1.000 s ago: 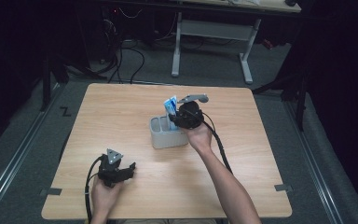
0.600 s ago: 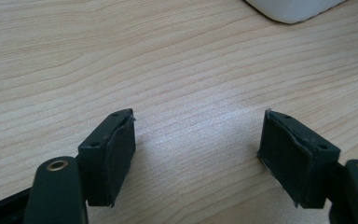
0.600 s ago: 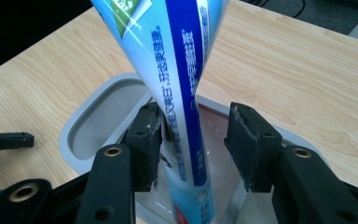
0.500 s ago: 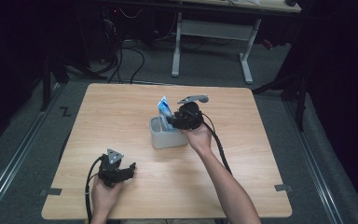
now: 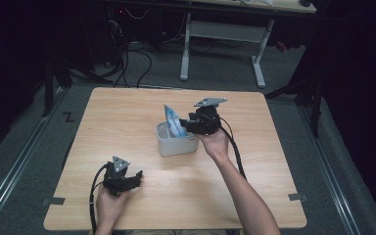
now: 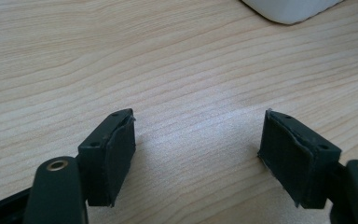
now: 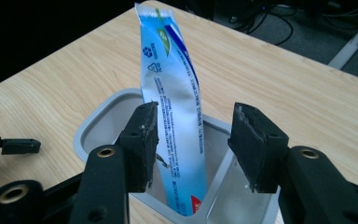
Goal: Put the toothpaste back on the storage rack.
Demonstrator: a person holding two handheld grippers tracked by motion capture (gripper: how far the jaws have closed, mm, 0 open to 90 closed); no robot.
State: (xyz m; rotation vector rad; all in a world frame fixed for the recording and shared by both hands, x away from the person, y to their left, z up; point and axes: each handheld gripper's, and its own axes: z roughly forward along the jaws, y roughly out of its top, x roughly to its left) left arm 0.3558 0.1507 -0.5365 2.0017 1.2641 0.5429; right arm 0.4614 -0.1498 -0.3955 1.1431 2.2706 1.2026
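Right gripper (image 7: 193, 149) parted over the pale grey rounded plastic tub (image 7: 98, 121) on the wooden worktop (image 5: 127, 122), fingers (image 7: 142, 140) just opened wide, with the blue-and-silver foil tube (image 7: 175, 107) standing upright between them, close by the left finger but unpressed, its lower end down in the tub. Left gripper (image 6: 198, 154) low over bare worktop, fingers (image 6: 114, 156) wide, holding nothing. Likely risk: freed tube tipping sideways or snagged by a finger on withdrawal, toppling out of the tub.
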